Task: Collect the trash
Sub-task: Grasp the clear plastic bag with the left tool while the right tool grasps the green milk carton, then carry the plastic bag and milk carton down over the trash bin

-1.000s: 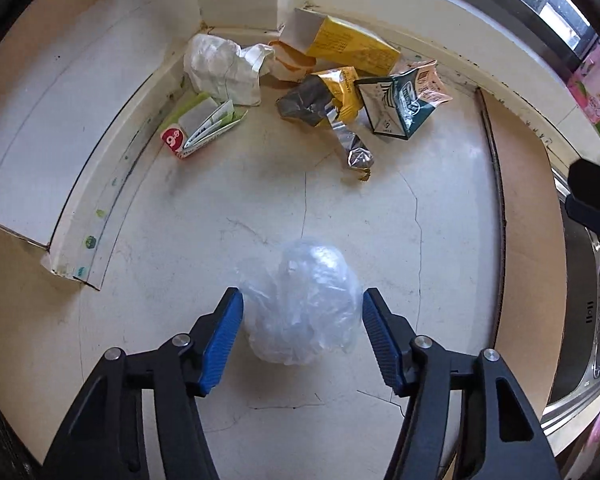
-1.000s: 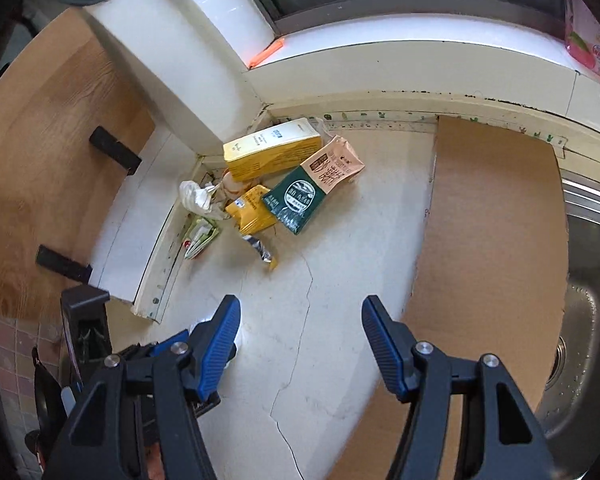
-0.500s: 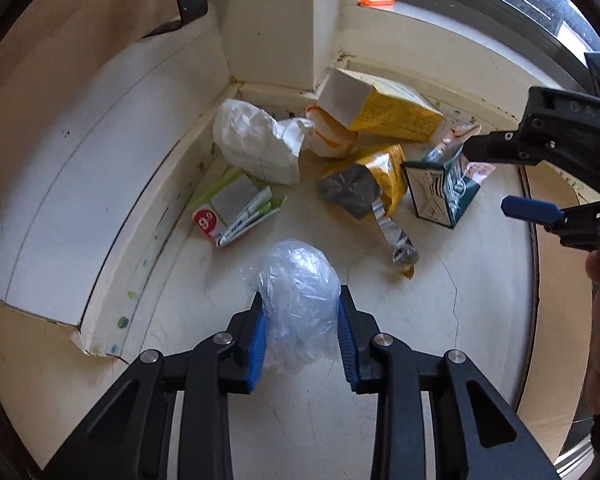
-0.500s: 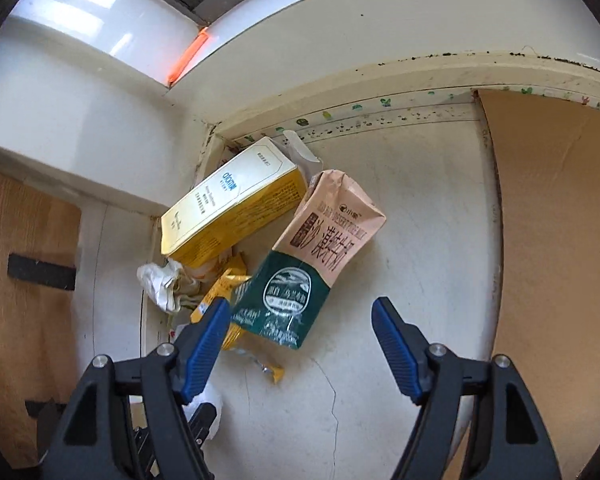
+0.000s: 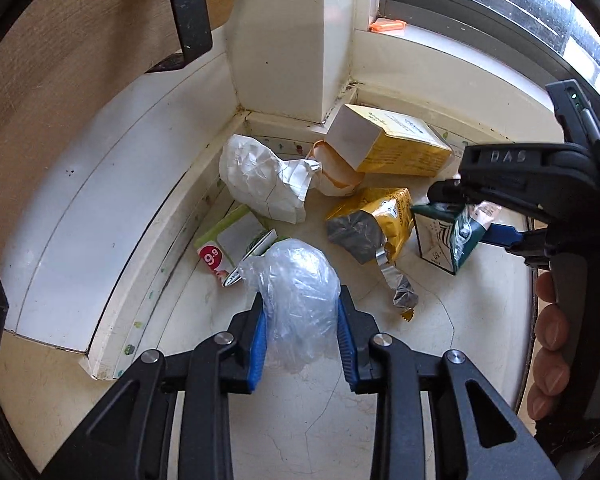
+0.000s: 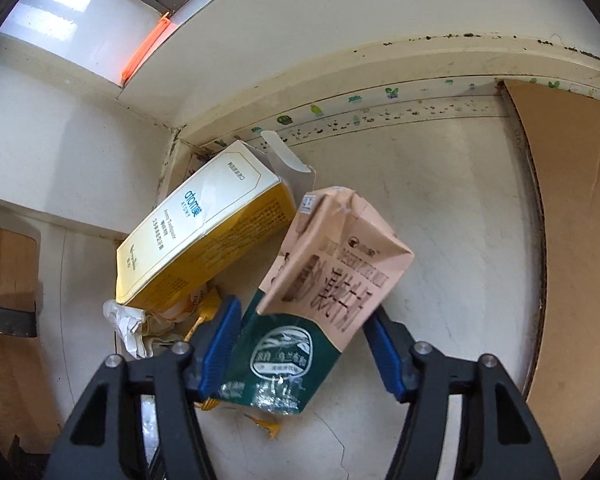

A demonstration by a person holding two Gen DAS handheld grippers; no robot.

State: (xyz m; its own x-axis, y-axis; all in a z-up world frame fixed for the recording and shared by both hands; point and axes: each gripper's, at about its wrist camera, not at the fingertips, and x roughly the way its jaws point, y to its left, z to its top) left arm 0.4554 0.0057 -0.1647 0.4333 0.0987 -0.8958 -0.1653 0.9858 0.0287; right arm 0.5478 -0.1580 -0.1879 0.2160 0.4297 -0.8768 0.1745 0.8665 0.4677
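— Where is the green and pink carton (image 6: 300, 332)?
— Lower centre, between the right gripper (image 6: 300, 354)'s spread jaws, beside the yellow box (image 6: 196, 236).
— And the left gripper (image 5: 302, 340)?
— Lower centre, clamped on the clear plastic bag (image 5: 298, 300).

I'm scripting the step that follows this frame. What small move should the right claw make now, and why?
Probably close the right claw on the green and pink carton. Its blue fingers sit on either side of the carton but look open, while the left claw already pinches the clear plastic bag.
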